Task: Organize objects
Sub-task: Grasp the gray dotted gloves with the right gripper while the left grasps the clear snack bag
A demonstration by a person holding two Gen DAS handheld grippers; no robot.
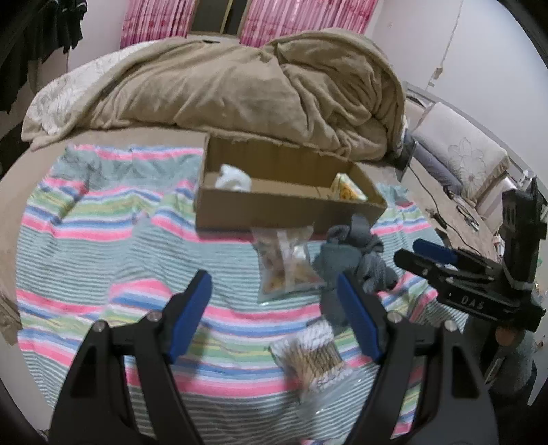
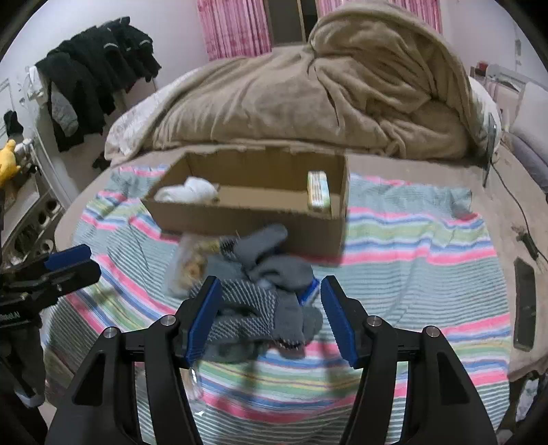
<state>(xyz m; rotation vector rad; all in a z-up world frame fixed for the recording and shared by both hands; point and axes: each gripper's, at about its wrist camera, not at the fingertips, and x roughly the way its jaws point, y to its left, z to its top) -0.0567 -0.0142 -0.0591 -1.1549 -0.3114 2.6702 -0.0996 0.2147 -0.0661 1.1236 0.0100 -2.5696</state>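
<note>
Your right gripper [image 2: 269, 320], fingers spread, is nearer the crumpled grey knit socks [image 2: 270, 280] lying between them, just before the open brown cardboard box [image 2: 239, 219].

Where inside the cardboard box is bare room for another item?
In the cardboard box, the middle floor between the white cloth at its left end and the yellow packet at its right end is bare. Both ends are taken.

Pink curtains [image 1: 157, 17], white wall [image 1: 462, 51], rumpled beige bedding [image 2: 308, 102]
</note>
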